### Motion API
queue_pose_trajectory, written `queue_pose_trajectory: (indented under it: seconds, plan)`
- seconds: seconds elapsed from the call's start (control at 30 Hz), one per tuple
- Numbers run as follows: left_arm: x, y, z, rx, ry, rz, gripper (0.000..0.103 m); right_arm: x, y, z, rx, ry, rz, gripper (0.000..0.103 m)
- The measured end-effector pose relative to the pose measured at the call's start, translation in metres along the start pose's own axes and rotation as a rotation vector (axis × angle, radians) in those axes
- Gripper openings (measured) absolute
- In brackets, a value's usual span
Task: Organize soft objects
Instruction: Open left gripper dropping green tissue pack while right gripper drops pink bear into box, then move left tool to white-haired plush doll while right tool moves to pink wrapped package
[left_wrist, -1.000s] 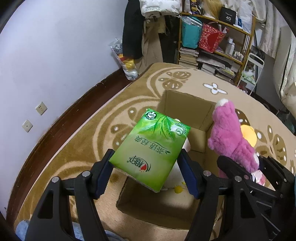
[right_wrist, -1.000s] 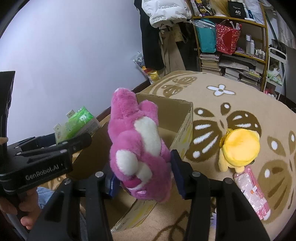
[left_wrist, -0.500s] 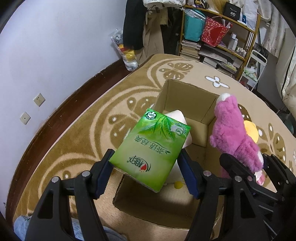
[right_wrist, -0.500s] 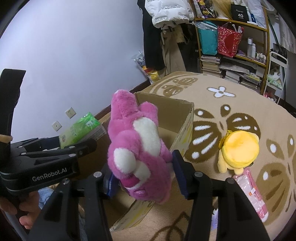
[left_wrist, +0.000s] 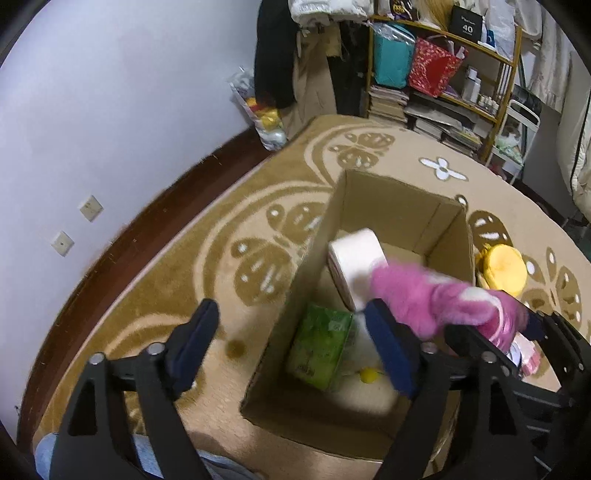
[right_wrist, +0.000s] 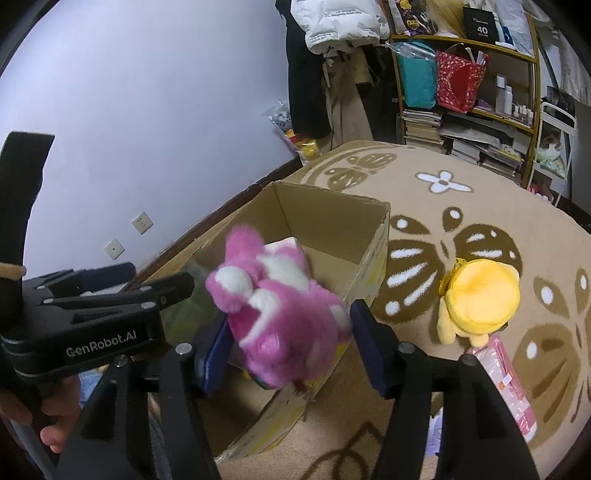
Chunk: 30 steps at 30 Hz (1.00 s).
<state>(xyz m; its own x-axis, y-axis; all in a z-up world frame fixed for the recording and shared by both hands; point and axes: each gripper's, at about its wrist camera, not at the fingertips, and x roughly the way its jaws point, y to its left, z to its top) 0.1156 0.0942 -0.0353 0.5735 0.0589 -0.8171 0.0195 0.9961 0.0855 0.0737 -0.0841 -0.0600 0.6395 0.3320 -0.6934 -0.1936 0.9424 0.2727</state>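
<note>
An open cardboard box (left_wrist: 317, 251) stands on the carpet; it also shows in the right wrist view (right_wrist: 373, 254). Inside lie a green tissue pack (left_wrist: 321, 347) and a white paper roll (left_wrist: 356, 254). My left gripper (left_wrist: 295, 347) is open and empty above the box's near left wall. The pink plush toy (right_wrist: 280, 317) is blurred and tipping over the box rim between the parted fingers of my right gripper (right_wrist: 291, 354), which looks open. The toy also shows in the left wrist view (left_wrist: 443, 299).
A yellow plush (right_wrist: 480, 299) and a pink packet (right_wrist: 509, 384) lie on the carpet right of the box. A cluttered shelf (right_wrist: 472, 96) and hanging clothes (right_wrist: 317, 74) stand at the back. The wall (left_wrist: 110, 110) runs along the left.
My left gripper opened and the green tissue pack dropped into the box. My right gripper opened and the pink plush toy is tipping down toward the box.
</note>
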Motion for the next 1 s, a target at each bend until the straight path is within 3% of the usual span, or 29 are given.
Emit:
queue_pose_trajectory:
  seconds: [0.07,0.2,0.33,0.47,0.63,1.0]
  plan:
    - [-0.003,0.002,0.001,-0.012,-0.014,-0.005,0.090,-0.002,-0.002,0.001,0.011,-0.006,0.001,0.078]
    - [-0.008,0.008,0.002,-0.046,-0.044,-0.022,0.100,-0.010,-0.008,0.004,0.039,-0.032,0.000,0.087]
    - [-0.012,0.008,0.002,-0.054,-0.072,-0.009,0.102,-0.018,-0.019,0.007,0.076,-0.052,-0.011,0.095]
    - [-0.013,0.003,0.002,-0.030,-0.078,0.007,0.102,-0.023,-0.035,0.009,0.112,-0.051,-0.078,0.101]
    - [-0.016,-0.007,0.003,0.002,-0.094,-0.013,0.102,-0.030,-0.061,0.006,0.150,-0.046,-0.147,0.102]
    - [-0.025,-0.045,0.007,0.061,-0.123,-0.091,0.102,-0.050,-0.121,-0.001,0.293,-0.049,-0.211,0.102]
